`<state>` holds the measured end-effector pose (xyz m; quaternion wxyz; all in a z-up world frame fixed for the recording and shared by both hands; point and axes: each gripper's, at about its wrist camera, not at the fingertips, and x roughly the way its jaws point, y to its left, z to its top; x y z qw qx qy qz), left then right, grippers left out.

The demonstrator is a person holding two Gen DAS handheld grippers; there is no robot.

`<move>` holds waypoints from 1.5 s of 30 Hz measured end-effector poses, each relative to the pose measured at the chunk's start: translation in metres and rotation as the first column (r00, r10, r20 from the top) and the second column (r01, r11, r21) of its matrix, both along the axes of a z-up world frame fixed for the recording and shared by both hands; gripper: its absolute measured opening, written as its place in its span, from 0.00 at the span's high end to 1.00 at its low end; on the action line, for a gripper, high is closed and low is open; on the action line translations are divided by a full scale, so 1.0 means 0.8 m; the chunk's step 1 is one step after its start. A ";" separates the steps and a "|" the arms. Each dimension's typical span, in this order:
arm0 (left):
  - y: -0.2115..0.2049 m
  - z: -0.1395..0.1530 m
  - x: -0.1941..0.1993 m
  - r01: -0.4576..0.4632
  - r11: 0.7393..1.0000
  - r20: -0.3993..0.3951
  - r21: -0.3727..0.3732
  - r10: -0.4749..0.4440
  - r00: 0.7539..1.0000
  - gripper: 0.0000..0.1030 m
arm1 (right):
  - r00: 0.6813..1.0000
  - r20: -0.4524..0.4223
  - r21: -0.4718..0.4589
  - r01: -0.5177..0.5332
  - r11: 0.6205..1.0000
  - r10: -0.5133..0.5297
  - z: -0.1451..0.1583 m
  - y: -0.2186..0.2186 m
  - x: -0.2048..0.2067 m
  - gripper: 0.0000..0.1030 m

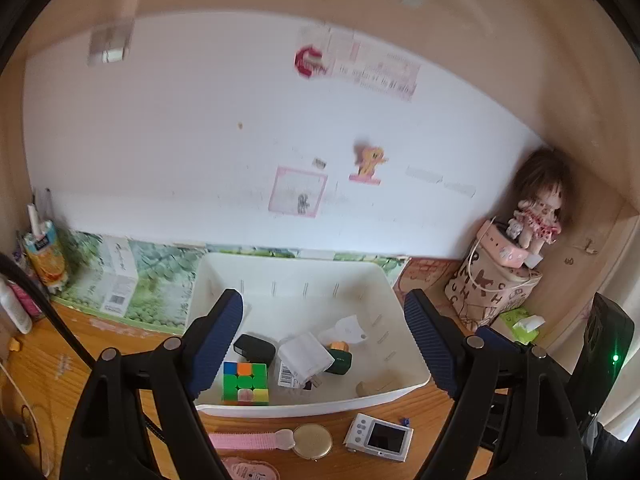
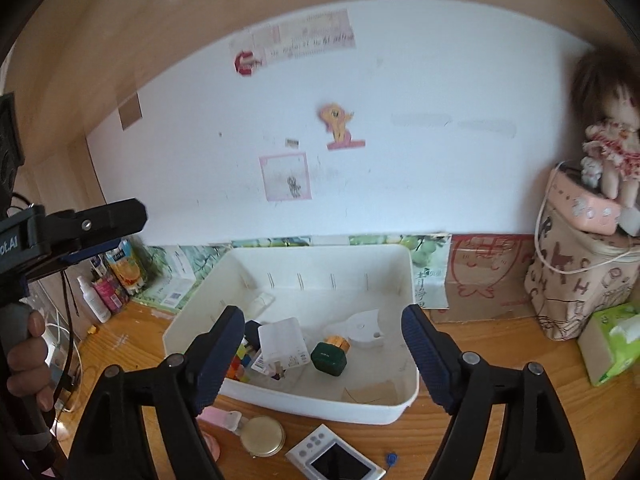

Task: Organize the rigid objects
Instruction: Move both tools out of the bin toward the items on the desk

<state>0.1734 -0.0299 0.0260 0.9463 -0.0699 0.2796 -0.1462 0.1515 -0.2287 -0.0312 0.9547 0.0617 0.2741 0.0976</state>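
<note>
So both grippers, left [image 1: 324, 340] and right [image 2: 324, 352], hang wide open with nothing in them. Cube [image 1: 245, 383] sits in the white bin [image 1: 304, 410] at 7 o'clock; camera [image 1: 379, 437] lies outside on the desk [image 1: 420, 404] at 6.

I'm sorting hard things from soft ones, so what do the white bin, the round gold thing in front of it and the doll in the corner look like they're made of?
White rectangular bin: likely moulded plastic, smooth matte walls with rounded corners.
Round gold compact: probably metal or metallised plastic, going by its dull sheen.
Brown-haired doll: soft fabric, with a cloth dress and fuzzy hair.
</note>
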 end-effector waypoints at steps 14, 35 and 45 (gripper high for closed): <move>0.027 -0.004 -0.077 -0.042 0.997 -0.041 -0.065 0.040 0.998 0.15 | 0.998 -0.052 0.046 0.042 0.998 -0.040 0.000 -0.005 -0.073 0.20; 0.083 -0.081 -0.138 -0.278 0.960 -0.282 -0.040 0.256 0.925 0.15 | 0.962 -0.265 0.065 -0.046 0.997 0.062 -0.062 0.032 -0.142 0.20; 0.087 -0.138 -0.127 -0.379 0.923 -0.469 -0.064 0.307 0.828 0.15 | 0.940 -0.326 0.001 -0.110 0.994 0.105 -0.082 0.029 -0.136 0.20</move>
